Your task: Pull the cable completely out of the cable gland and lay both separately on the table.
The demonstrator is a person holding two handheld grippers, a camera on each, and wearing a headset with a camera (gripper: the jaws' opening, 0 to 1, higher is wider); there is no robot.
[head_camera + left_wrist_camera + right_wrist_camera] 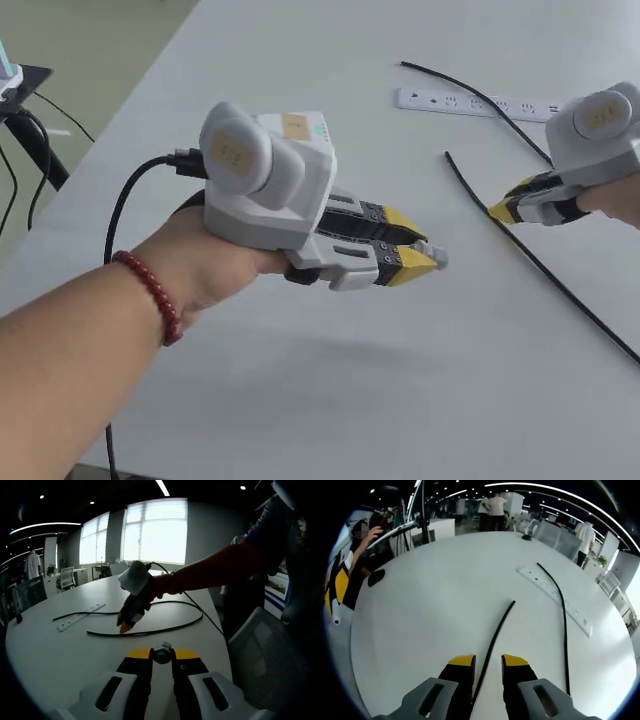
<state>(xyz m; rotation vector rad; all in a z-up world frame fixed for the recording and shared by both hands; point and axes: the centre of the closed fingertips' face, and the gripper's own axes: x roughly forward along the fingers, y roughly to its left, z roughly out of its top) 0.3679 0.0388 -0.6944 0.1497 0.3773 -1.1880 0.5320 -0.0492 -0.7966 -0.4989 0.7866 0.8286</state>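
Observation:
My left gripper (424,254) hovers above the middle of the white table, shut on a small grey-white cable gland (439,259). In the left gripper view the gland (162,650) sits pinched between the yellow tips. The black cable (540,266) lies loose on the table to the right, free of the gland, its end pointing away. My right gripper (502,212) is low over that cable. In the right gripper view its jaws (488,661) stand open on either side of the cable (499,627) without clamping it.
A white power strip (475,103) lies at the far side of the table with its own black cord (564,630) running beside the cable. A wire trails from my left gripper off the table's left edge. Chairs and people stand around the room.

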